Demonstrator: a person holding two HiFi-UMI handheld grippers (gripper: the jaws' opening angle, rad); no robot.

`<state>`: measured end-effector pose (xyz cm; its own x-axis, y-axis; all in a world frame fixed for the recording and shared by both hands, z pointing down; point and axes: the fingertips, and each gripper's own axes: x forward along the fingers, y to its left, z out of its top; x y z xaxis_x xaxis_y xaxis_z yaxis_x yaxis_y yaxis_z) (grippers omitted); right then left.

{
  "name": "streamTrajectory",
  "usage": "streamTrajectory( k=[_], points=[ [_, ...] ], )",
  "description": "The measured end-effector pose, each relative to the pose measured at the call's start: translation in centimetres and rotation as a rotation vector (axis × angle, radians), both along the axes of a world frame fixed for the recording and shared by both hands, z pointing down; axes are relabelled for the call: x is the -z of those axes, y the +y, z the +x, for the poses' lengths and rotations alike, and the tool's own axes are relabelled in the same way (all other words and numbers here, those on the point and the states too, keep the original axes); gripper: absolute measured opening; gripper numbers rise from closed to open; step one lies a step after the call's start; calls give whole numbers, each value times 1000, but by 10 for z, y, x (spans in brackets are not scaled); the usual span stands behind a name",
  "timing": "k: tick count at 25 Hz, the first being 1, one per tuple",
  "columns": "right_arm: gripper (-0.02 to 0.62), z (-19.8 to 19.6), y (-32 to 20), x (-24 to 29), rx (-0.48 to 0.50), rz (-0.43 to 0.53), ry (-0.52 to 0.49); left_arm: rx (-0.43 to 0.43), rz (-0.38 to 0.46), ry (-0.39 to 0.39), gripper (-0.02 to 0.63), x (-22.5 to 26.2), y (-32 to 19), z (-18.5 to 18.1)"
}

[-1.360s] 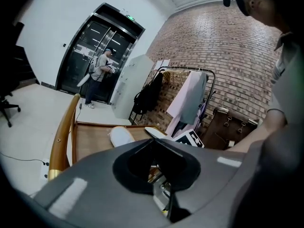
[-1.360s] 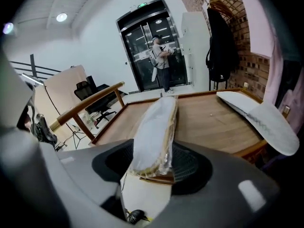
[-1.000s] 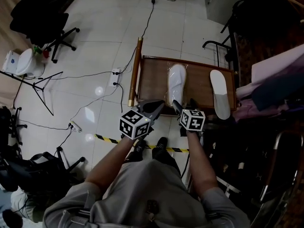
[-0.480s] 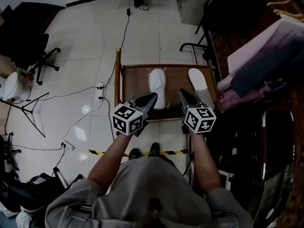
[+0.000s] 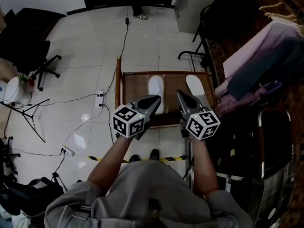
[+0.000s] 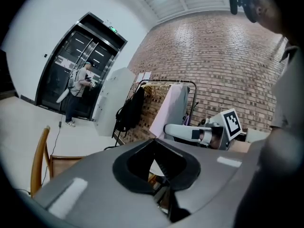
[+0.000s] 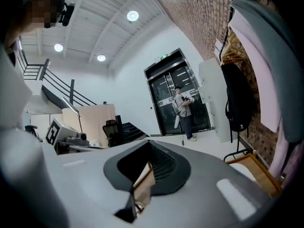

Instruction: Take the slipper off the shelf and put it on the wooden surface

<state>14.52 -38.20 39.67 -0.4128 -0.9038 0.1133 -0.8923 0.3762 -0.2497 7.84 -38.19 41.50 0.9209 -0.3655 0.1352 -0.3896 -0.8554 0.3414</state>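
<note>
Two white slippers lie side by side on the low wooden surface [image 5: 174, 81] in the head view, one at the left [image 5: 155, 86] and one at the right [image 5: 194, 85]. Both of my grippers hang above the surface's near edge, apart from the slippers. The left gripper [image 5: 156, 100] is shut and empty, its tip over the heel end of the left slipper. The right gripper [image 5: 180, 95] is also shut with nothing between its jaws. In the left gripper view the jaws [image 6: 154, 140] meet at a point. The right gripper view shows that gripper's jaws [image 7: 148, 142] the same way.
Garments hang on a clothes rack [image 5: 259, 51] to the right of the wooden surface. A black office chair [image 5: 28, 32] and a white bin [image 5: 10, 89] stand at the left. Cables and a power strip [image 5: 100, 99] lie on the tiled floor. A person [image 7: 183, 109] stands at the dark doors.
Both grippers have lifted up and away from the wooden surface, which now looks smaller and farther off. The right gripper's jaws have come together. The slippers have stayed on the surface.
</note>
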Motion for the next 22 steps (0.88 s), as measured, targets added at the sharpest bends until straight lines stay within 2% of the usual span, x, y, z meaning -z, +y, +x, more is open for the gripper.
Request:
streamTrajectory(
  k=[6,22],
  points=[
    [0,-10,9,13,27,15,-15,-12,11,-3,5,8,6,-6],
    [0,-16,18,16,22,7,-7,-40,15,-9,5,14,15,-7]
  ],
)
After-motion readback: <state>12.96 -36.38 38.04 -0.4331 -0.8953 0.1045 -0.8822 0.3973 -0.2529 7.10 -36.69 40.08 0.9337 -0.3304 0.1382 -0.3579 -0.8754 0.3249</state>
